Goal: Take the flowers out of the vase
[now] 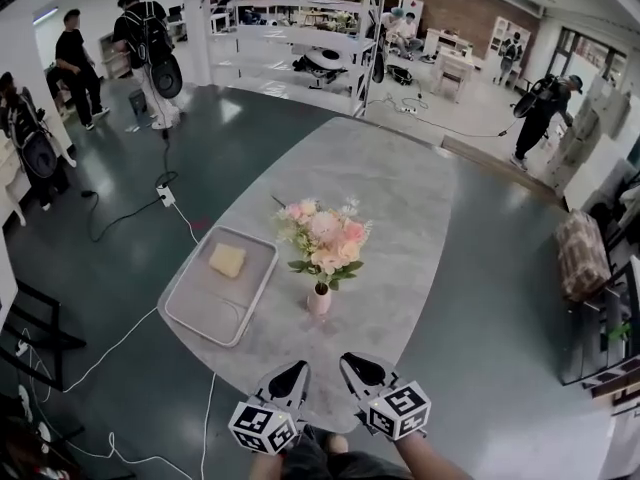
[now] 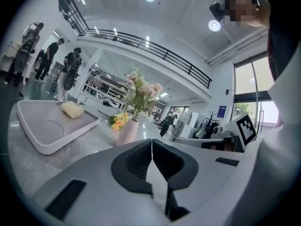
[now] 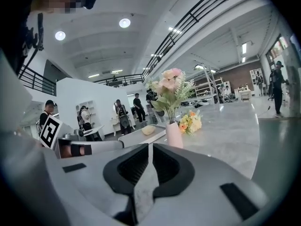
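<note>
Currently the flowers (image 1: 325, 236) stand upright in the pink vase (image 1: 319, 300) near the middle of the desk (image 1: 400, 198), right of a grey tray (image 1: 200, 308). Nearer, the left gripper (image 1: 293, 376) and right gripper (image 1: 360, 368) sit side by side, jaws clenched on nothing, apart from the vase.

A pale grey tray (image 1: 250, 280) lies on the marbled grey table (image 1: 430, 198), near its left edge, with a round recess at its near end. A pale yellow block (image 1: 227, 260) (sponge or cake, hard to tell) rests at the tray's far end. On the dark floor a white cable (image 1: 181, 215) runs from a power strip (image 1: 166, 195). Beyond, a person with a backpack (image 1: 148, 43) stands near a metal shelving rack (image 1: 300, 38).
</note>
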`<state>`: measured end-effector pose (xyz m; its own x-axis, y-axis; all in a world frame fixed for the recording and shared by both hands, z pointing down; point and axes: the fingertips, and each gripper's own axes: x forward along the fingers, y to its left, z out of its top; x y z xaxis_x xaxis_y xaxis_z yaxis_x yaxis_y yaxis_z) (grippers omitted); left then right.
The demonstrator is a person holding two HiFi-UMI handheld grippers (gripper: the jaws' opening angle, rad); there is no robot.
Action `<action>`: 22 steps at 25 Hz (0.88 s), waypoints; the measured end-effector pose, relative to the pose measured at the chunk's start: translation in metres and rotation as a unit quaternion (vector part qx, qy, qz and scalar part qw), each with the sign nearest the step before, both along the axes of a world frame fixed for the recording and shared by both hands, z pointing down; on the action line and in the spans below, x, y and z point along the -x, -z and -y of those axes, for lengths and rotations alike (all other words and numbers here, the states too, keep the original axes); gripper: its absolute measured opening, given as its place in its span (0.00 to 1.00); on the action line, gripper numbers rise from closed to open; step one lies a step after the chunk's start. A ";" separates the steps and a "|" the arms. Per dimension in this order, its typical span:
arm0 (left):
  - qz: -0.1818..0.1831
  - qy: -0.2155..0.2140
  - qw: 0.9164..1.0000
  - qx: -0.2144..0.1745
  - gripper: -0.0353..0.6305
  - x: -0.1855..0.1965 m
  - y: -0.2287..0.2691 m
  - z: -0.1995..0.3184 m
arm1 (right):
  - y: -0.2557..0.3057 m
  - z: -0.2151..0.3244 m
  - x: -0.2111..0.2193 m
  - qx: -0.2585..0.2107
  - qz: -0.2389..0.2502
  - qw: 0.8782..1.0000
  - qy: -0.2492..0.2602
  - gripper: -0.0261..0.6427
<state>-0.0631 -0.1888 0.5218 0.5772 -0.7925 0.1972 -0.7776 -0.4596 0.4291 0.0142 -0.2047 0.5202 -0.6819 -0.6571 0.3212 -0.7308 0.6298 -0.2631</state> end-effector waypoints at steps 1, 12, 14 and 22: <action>0.001 -0.006 1.000 0.002 0.08 -0.002 -0.001 0.005 | 0.000 0.006 0.002 -0.002 -0.005 1.000 -0.001 0.07; 0.015 -0.040 0.999 0.000 0.08 0.000 -0.033 0.055 | -0.004 0.074 0.015 -0.039 -0.045 0.998 -0.034 0.08; 0.015 -0.039 0.999 -0.002 0.08 0.001 -0.035 0.064 | 0.000 0.085 0.014 -0.044 -0.043 0.997 -0.043 0.08; 0.009 -0.036 0.999 0.001 0.08 0.001 -0.043 0.080 | 0.003 0.115 0.023 -0.050 -0.021 0.996 -0.067 0.24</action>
<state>-0.0644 -0.2684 0.5647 0.6286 -0.7492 0.2088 -0.7502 -0.5132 0.4169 -0.0087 -0.3201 0.5170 -0.5738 -0.7708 0.2769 -0.8188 0.5478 -0.1718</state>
